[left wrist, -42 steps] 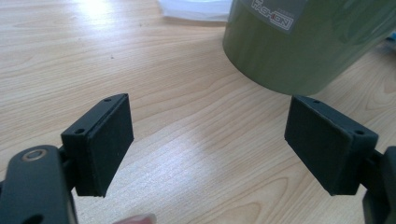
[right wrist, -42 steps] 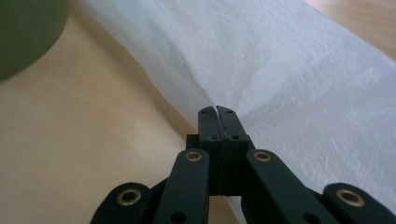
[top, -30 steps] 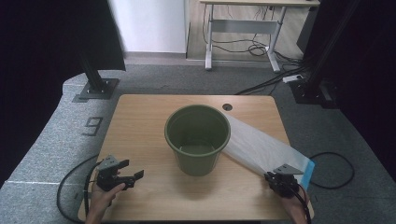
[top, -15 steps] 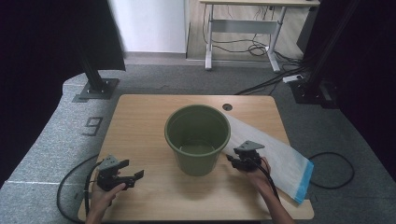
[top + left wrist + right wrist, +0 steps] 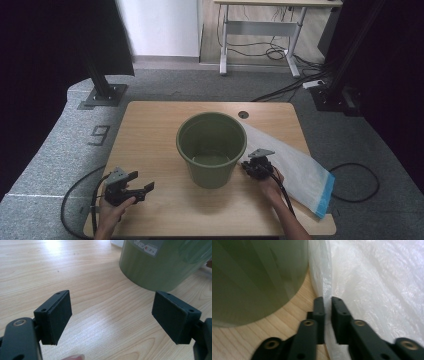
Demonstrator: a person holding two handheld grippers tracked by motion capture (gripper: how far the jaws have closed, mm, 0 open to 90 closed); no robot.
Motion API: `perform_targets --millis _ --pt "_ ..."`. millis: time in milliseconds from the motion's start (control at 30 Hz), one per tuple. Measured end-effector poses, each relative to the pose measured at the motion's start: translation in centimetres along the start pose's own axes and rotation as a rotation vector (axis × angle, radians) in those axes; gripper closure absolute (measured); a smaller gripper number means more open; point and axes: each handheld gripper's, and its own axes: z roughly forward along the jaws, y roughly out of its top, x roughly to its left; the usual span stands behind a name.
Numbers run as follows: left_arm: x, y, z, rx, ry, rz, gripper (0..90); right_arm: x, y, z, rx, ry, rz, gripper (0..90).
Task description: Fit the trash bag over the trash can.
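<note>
Plastic bag (image 5: 372,285) pinched beside green bucket (image 5: 211,149)
Right gripper (image 5: 327,305) fingers, just closing, clamp the bag's edge on the surface (image 5: 150,130); left gripper (image 5: 111,315) fingers stand wide apart, empty.

One bucket (image 5: 211,145), one plastic bag (image 5: 295,170).

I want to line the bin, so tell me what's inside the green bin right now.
The green bin looks empty: bare green floor shows inside. Its near inner wall is hidden by the rim.
</note>
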Motion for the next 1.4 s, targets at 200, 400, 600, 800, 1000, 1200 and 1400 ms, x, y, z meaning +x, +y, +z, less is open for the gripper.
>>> perform_targets --millis 200,400,600,800,1000,1200,1400 --pt "0.0 0.0 0.0 0.0 0.002 0.001 16.3 -0.1 -0.6 -1.2 -0.011 0.008 0.007 88.5" --pt "-0.1 -0.1 0.2 0.007 0.0 0.004 16.3 0.6 -3.1 -4.0 0.004 0.011 0.004 88.7" --pt "-0.2 -0.1 0.4 0.017 -0.001 0.005 16.3 1.0 -2.9 -4.8 -0.033 0.01 -0.028 67.9" --pt "-0.3 -0.1 0.6 0.031 0.009 0.015 16.3 1.7 -0.7 -3.4 -0.057 0.037 -0.066 51.2" --pt "-0.1 -0.2 0.4 0.033 0.016 0.017 16.3 1.9 -0.2 -1.0 -0.06 0.021 -0.065 48.1" --pt "0.3 -0.5 0.4 0.038 0.019 -0.001 16.3 2.0 -0.1 -0.3 -0.049 0.005 -0.068 49.6" --pt "0.3 -0.5 0.5 0.04 0.019 0.001 16.3 2.0 -0.4 0.4 -0.044 -0.007 -0.058 60.5"
